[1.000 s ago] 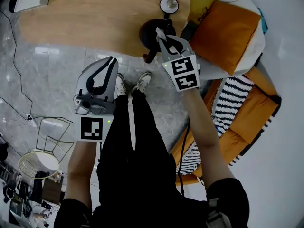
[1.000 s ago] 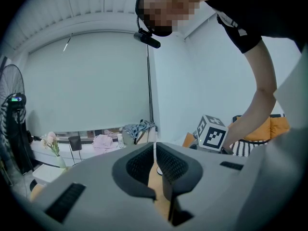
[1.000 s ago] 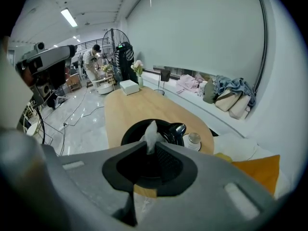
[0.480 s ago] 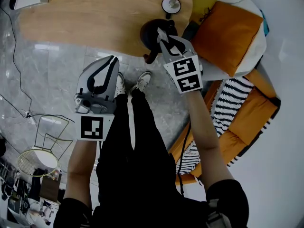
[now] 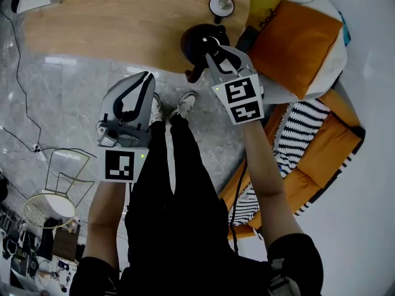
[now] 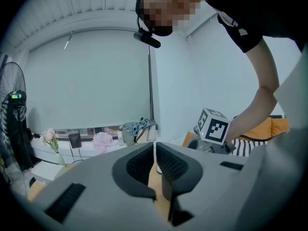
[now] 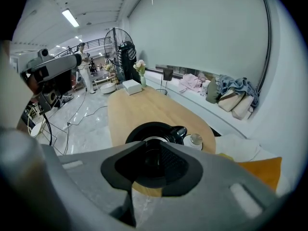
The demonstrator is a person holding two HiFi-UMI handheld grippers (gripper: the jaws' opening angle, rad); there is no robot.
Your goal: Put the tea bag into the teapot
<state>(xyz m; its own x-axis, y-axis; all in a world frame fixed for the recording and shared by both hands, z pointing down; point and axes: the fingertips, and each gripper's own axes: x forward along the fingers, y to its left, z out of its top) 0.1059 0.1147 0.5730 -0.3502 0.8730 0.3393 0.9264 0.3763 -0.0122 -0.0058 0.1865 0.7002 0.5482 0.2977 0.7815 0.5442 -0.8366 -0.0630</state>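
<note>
Left gripper (image 5: 147, 78) hangs clenched and empty, near the tabletop's (image 5: 123, 23) near edge. Farther out, right gripper (image 5: 213, 43) hovers released directly above the black teapot (image 5: 190, 42). Tea bag unclear, just a white speck (image 5: 203, 40) at the teapot's mouth.

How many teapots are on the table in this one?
1. The dark round teapot sits at the near edge of the oval wooden table, under the right claw; no other shows in any view.
</note>
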